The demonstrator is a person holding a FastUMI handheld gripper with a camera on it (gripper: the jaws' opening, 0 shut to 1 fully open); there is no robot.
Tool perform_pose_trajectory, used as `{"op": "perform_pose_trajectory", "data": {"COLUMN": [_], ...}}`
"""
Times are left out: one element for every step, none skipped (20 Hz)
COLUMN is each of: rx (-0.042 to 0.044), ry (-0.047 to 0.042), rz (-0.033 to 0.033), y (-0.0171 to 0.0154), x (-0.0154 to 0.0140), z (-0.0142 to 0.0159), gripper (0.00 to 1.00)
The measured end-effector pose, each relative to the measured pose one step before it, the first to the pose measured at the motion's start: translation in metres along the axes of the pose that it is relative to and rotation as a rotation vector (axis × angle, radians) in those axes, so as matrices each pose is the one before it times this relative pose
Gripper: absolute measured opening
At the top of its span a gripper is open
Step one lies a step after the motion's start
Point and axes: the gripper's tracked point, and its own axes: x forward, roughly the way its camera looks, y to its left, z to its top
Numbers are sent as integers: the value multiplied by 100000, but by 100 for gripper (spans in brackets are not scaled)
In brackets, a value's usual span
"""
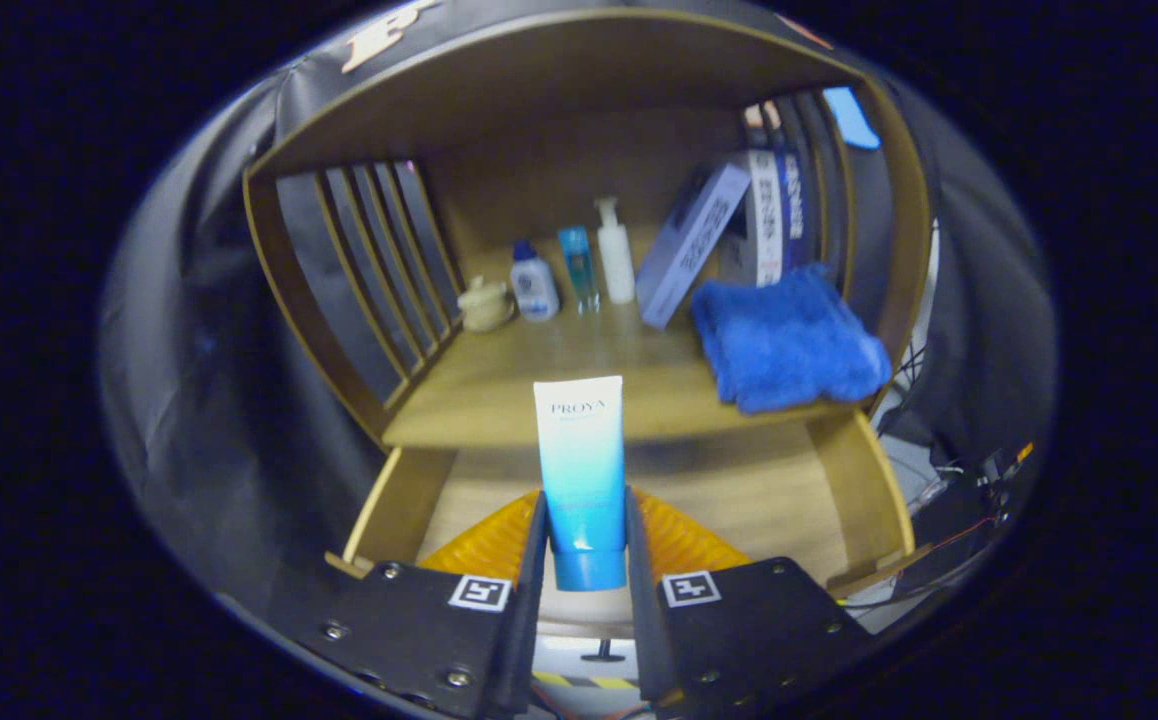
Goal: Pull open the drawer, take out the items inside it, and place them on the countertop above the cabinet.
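A blue and white tube [580,470] is being squeezed tight between both fingers of the gripper [583,560], cap down, above the open drawer [869,490], before the countertop [539,370].

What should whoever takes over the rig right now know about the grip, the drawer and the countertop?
Hand-held gripper: shut on the white-to-blue gradient plastic tube, cap end down between both fingers.
Wooden drawer: pulled open below the wooden countertop; its visible floor looks bare, though the near part is hidden behind the fingers.
Countertop: folded blue towel, three small bottles and leaning boxes stand at the back.
Done: drawer opened, tube lifted.
Left: set the tube on the countertop's bare front area, then check the drawer for more.
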Motion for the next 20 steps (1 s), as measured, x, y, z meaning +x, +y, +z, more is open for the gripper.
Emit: {"op": "perform_pose_trajectory", "data": {"rx": [425, 391, 415, 552, 914, 1912, 1447, 254, -928, -1141, -854, -638, -188, -266, -939, -1071, -669, -628, -242, -1], "ry": [-7824, -7724, -6153, -6505, -4549, -4639, -2249, -1094, 904, 1546, 1506, 1907, 1460, 1335, 963, 1180, 1064, 1269, 961, 1436], "rz": [-1191, -1063, -1150, -1885, -2183, -1415, -684, -623, -651, -363, -263, -202, -320, -287, -915, -642, -694, -564, -703, -293], "y": [-121, -144, 19, -210, -426, -131, 149, 87, -120, 105, 524, 257, -41, 69, -110, 48, 370, 326, 130, 185], "x": [-583, -423, -370, -193, -92, 202, -6, 340, 401, 571, 1347, 1163, 1307, 1136, 1224, 929, 952, 809, 808, 873], "z": [2352, 2116, 1473, 1547, 1034, 906, 156, -75, -617, -811, -928, -976, -1186, -1115, -1166, -882, -961, -913, -883, -609], "gripper": [41, 41, 41, 40, 41, 41, 40, 40, 40, 40, 40, 40, 40, 40, 40, 40, 41, 41, 40, 40]}}
